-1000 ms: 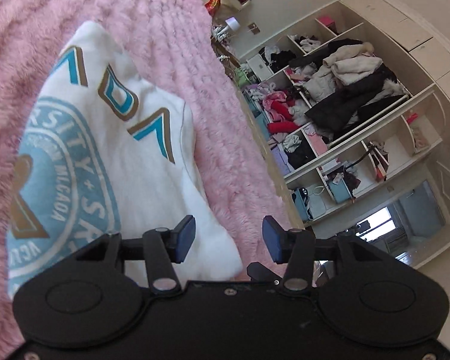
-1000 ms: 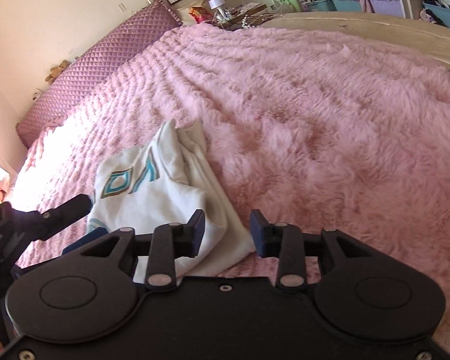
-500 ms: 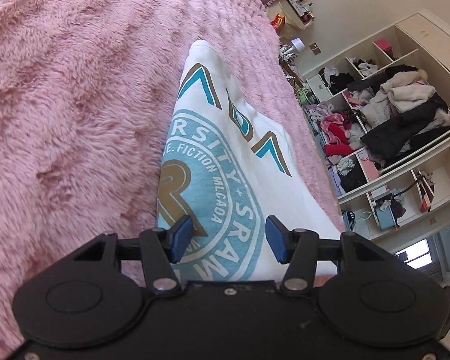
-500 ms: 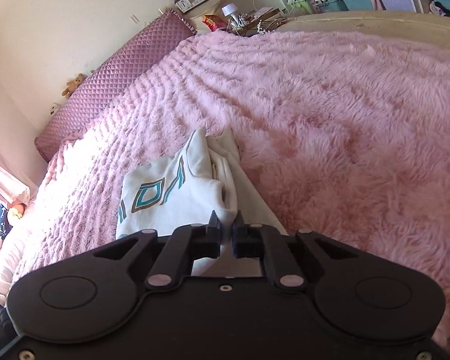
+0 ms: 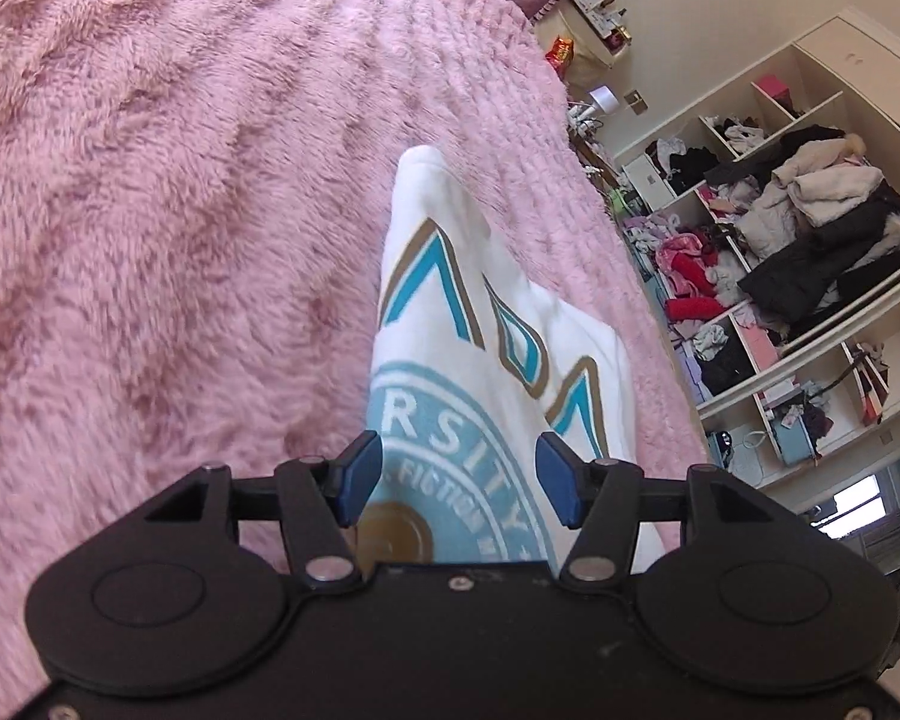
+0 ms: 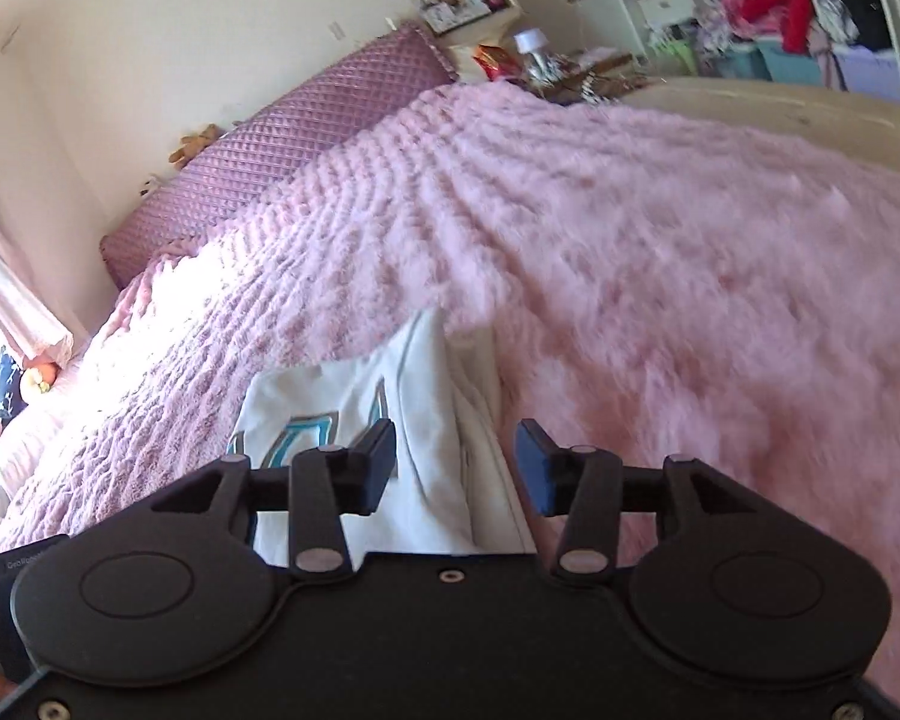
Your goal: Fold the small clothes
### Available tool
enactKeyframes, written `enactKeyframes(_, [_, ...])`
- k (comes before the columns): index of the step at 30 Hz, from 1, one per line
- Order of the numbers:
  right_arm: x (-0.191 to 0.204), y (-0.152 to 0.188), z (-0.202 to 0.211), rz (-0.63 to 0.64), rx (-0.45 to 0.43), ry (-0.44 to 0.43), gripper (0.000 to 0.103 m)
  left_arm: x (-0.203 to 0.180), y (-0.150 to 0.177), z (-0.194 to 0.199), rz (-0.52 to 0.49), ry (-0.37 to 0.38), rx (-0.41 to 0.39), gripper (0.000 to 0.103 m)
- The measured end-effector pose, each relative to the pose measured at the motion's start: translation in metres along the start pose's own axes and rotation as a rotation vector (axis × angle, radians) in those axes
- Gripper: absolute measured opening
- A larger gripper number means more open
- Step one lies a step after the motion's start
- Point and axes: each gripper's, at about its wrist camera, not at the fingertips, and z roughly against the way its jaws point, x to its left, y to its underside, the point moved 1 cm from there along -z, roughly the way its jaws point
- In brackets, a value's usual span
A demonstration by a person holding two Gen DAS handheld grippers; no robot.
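A white folded garment with a teal and gold printed crest lies on the fluffy pink blanket that covers the bed. In the left wrist view, the left gripper hovers over the near end of the garment with its blue fingers spread apart, the round crest showing in the gap between them; neither pad appears to press on the cloth. In the right wrist view, the right gripper sits at the folded edge of the same garment, and its fingers are opening, with layered white fabric visible between them but not pinched, though blur makes the exact contact hard to judge. The garment tapers away from both cameras toward the middle of the bed. A quilted purple headboard cushion stands against the wall at the far end. Beyond the side of the bed, open wardrobe shelves hold heaps of clothes, and a cluttered nightstand stands near the headboard.
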Motion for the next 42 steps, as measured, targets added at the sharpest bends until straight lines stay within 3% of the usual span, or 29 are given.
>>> enactKeyframes(4, [0.007,-0.034,-0.077,0.088,0.053,-0.040,0.045,0.011,-0.038,-0.039,0.040,-0.019,-0.038,0.056])
enactKeyframes(8, [0.005,-0.043,-0.129,0.091,0.128,-0.036,0.045,0.029,-0.062,-0.082,0.192,0.043,0.024,0.057])
enactKeyframes(9, [0.003,-0.043,-0.136,0.078,0.144,-0.033,0.042,0.031,-0.064,-0.089,0.205,0.051,0.020,0.055])
enactKeyframes(10, [0.002,-0.042,-0.140,0.065,0.150,-0.035,0.020,0.029,-0.067,-0.092,0.209,0.067,0.009,0.051])
enactKeyframes(11, [0.002,-0.040,-0.139,0.058,0.140,-0.052,0.011,0.026,-0.069,-0.092,0.203,0.078,-0.013,0.048])
enactKeyframes(12, [0.003,-0.041,-0.136,0.054,0.123,-0.043,0.009,0.021,-0.072,-0.091,0.186,0.085,-0.040,0.027])
enactKeyframes(13, [0.005,-0.041,-0.130,0.047,0.093,-0.033,0.007,0.016,-0.075,-0.089,0.158,0.093,-0.060,0.018])
enactKeyframes(16, [-0.006,-0.038,-0.130,0.015,0.080,0.017,0.002,0.004,-0.080,-0.096,0.059,0.039,-0.073,0.018])
enactKeyframes(19, [-0.025,-0.026,-0.152,-0.041,0.164,0.026,0.011,0.008,-0.079,-0.115,0.013,-0.043,-0.025,0.020])
enactKeyframes(20, [-0.029,-0.027,-0.151,-0.070,0.159,0.018,0.013,0.011,-0.079,-0.116,0.023,-0.039,-0.019,0.021])
enactKeyframes(22, [-0.031,-0.032,-0.135,-0.118,0.139,-0.004,0.030,0.012,-0.080,-0.106,0.045,-0.024,-0.009,0.022])
enactKeyframes(24, [-0.023,-0.035,-0.106,-0.089,0.109,-0.002,0.035,0.009,-0.077,-0.080,0.016,-0.019,-0.012,0.029])
enactKeyframes(25, [-0.019,-0.035,-0.086,-0.057,0.098,-0.028,0.035,0.006,-0.072,-0.065,-0.014,-0.011,-0.017,0.035])
enactKeyframes(28, [-0.011,-0.023,-0.035,-0.007,0.117,-0.036,0.038,-0.003,-0.045,-0.014,-0.109,-0.003,0.004,0.036])
enactKeyframes(34, [0.004,0.032,0.041,0.029,0.167,-0.029,0.038,-0.010,0.047,0.061,-0.235,-0.064,0.082,0.036])
enactKeyframes(35, [0.007,0.040,0.046,0.037,0.177,-0.034,0.038,-0.012,0.060,0.068,-0.247,-0.075,0.088,0.036])
enactKeyframes(37, [0.009,0.058,0.052,0.040,0.198,-0.015,0.038,-0.011,0.091,0.081,-0.268,-0.071,0.096,0.047])
enactKeyframes(42, [0.008,0.078,0.049,0.001,0.230,0.046,0.037,-0.023,0.128,0.075,-0.351,-0.126,0.107,0.047])
